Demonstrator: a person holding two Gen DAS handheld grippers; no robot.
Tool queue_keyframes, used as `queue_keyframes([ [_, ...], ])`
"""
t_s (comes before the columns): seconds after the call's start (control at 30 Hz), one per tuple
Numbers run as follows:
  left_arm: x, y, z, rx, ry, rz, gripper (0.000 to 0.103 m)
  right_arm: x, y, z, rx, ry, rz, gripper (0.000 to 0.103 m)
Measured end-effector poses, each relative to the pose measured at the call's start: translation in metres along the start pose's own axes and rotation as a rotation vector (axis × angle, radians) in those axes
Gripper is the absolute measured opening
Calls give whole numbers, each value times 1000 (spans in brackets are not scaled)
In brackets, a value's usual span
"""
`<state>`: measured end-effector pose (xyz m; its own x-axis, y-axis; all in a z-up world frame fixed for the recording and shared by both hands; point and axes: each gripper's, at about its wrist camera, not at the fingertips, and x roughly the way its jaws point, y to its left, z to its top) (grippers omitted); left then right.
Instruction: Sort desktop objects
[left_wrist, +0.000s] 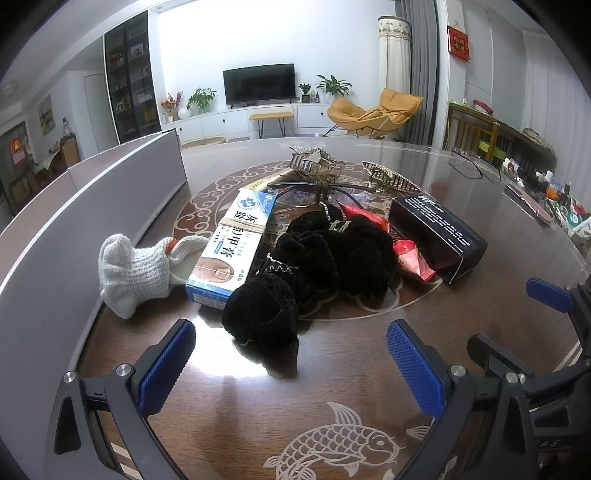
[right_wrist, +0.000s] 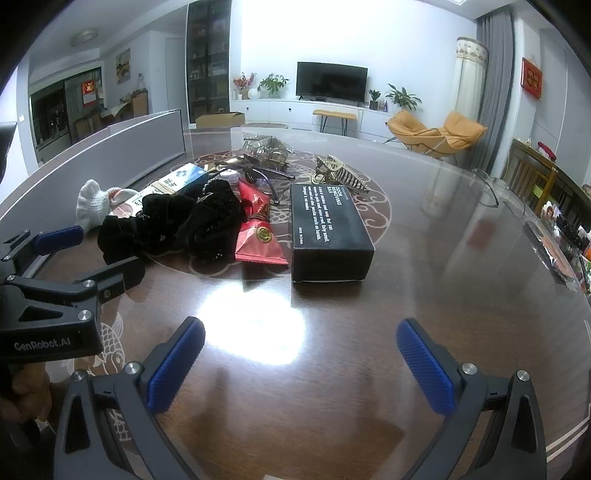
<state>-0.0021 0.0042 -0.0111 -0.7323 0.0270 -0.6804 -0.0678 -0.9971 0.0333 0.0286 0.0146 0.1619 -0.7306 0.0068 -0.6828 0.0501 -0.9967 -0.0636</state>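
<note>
Both grippers, left gripper (left_wrist: 291, 363) and right gripper (right_wrist: 301, 363), hover jaws wide apart, empty, over the glossy table (right_wrist: 424, 295). Behind them, around one matte black box (right_wrist: 328, 230): fuzzy black velvet scrunchies (left_wrist: 306, 266), two toothed metal claw clips (left_wrist: 391, 179), one crinkly red packet (right_wrist: 258, 236).

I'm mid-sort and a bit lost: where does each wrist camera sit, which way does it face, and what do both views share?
Left wrist view: sits on the left hand-held gripper, looking forward and down over the table at the black scrunchies and white medicine box; its open blue fingers show, the right hand-held gripper at the right edge.
Right wrist view: sits on the right hand-held gripper, facing the black box and red packet; the left hand-held gripper and a hand show at left.
Shared: the same pile, the television beyond.
</note>
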Motion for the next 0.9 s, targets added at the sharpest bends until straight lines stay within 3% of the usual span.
queue_keyframes([
  [0.9,-4,-3,-1,22,-1,-11,103,0,1,0,1,-3,3,103],
])
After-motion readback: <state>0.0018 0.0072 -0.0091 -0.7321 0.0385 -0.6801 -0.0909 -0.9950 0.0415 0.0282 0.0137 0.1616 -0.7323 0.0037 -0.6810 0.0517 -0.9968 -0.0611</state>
